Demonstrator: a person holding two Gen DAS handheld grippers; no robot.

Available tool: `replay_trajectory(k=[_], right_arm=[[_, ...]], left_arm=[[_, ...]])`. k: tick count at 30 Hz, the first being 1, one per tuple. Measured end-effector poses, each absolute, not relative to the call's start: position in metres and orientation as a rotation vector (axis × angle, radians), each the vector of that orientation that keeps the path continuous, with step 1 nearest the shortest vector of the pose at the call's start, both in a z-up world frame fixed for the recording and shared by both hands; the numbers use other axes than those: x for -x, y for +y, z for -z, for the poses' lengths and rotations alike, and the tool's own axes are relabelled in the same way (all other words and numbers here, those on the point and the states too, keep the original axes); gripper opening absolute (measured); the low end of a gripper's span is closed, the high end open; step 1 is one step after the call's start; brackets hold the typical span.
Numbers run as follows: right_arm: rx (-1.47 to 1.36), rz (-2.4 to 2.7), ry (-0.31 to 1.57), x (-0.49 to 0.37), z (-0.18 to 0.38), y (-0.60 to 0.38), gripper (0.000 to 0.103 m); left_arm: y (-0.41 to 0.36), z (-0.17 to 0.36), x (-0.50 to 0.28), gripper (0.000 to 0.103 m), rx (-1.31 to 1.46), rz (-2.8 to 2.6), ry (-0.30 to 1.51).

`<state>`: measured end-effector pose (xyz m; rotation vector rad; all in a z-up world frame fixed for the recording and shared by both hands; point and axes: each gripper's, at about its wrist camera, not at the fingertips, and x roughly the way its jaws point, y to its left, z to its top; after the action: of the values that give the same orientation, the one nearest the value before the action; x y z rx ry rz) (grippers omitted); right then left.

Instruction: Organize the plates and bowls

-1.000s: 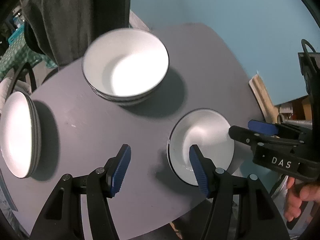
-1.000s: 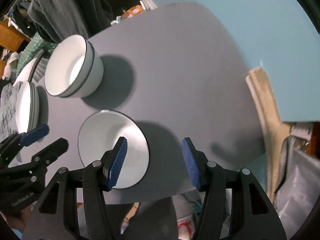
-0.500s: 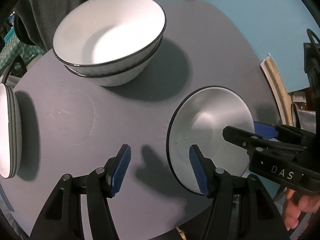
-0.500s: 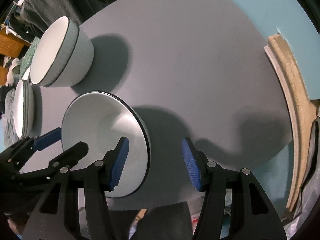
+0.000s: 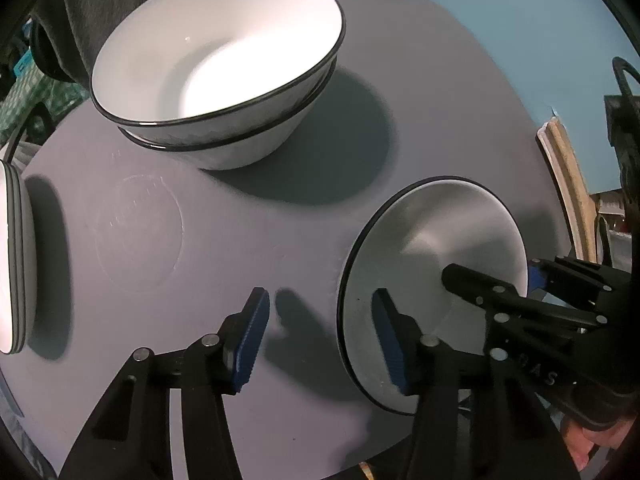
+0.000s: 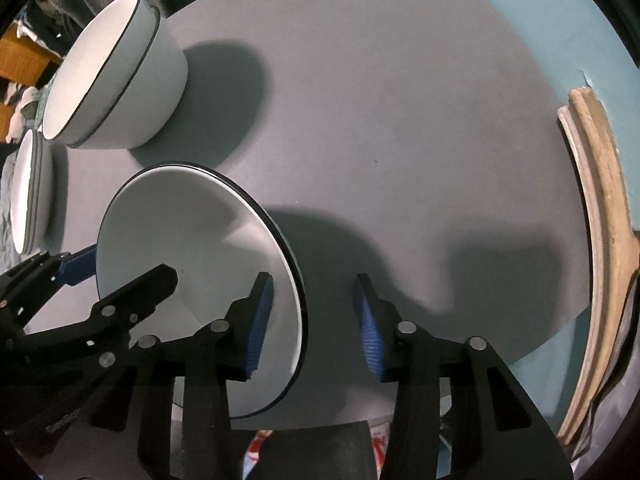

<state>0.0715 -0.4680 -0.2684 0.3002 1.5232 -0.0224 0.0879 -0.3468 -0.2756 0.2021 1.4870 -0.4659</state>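
Your grey table carries a plate at its near edge; both your left gripper and right gripper straddle its rim, spread wide, gripping nothing.

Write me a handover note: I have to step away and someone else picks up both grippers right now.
Left gripper: jaws open, holding nothing, straddling the near-left rim of the lone plate.
Right gripper: jaws open, holding nothing, straddling the same plate's right rim.
Lone plate sits at the near edge of the round table.
Done: two bowls nested at the back; plate stack at the far left.
Left: likely grip the lone plate and add it to the plate stack.
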Motion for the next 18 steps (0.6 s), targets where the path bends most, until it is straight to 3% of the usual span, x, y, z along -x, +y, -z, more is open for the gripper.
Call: replay_trajectory(k=[2, 8, 18], right_arm=[[-0.303, 0.013, 1.525, -0.075, 0.268, -0.464, 0.032], [-0.249, -0.002, 1.527, -0.079, 0.262, -0.460, 0.014], [-0.124, -0.019, 1.526, -0.086, 0.253, -0.430, 0.010]], left_arm=[[-0.346, 0.276, -0.085, 0.040, -0.203, 0.463, 1.496], [-0.346, 0.277, -0.085, 0.027, -0.197, 0.462, 1.517], [-0.354, 0.278, -0.078, 0.010, -0.200, 0.479, 1.540]])
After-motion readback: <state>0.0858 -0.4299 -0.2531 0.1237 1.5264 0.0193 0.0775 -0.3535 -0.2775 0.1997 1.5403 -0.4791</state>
